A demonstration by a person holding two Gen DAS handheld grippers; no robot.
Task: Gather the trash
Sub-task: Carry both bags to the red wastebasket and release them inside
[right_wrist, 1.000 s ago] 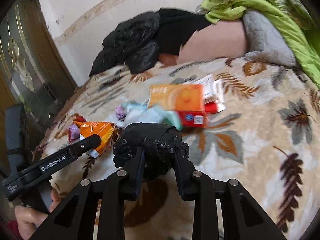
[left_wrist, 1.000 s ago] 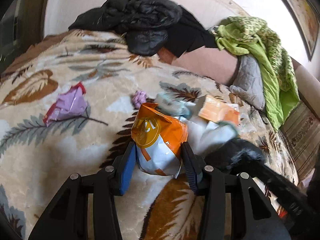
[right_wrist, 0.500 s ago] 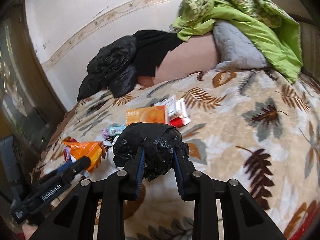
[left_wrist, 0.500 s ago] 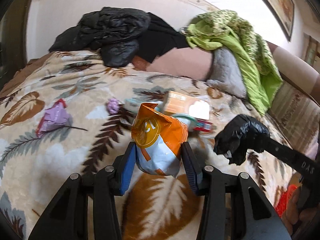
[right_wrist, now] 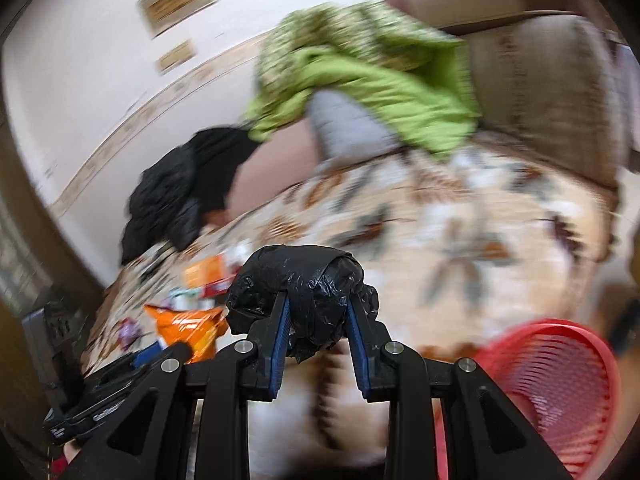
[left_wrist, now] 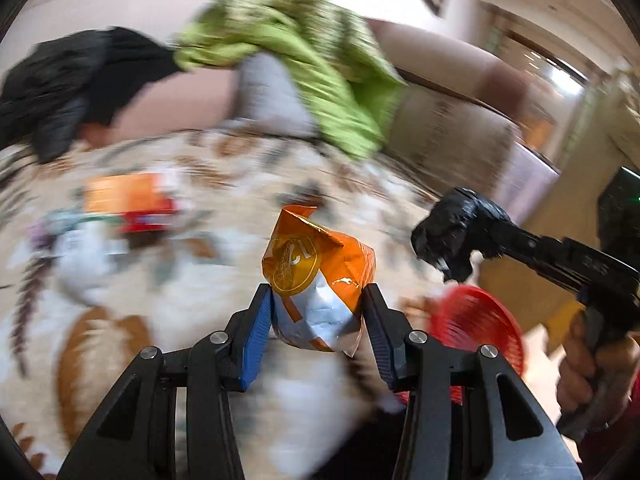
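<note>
Left gripper clamped on a crumpled orange chip bag, blue pads pressing both sides; bag upright, off the leaf-print blanket; right gripper at right, gripping a wad of black plastic bag; red mesh basket below it; background blurred: orange box, green cloth, black jacket.

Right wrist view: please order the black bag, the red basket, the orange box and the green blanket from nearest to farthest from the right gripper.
1. black bag, clamped between the fingers of the right gripper.
2. red basket, low on the right.
3. orange box, on the bed to the left.
4. green blanket, far back, over the headboard.
</note>
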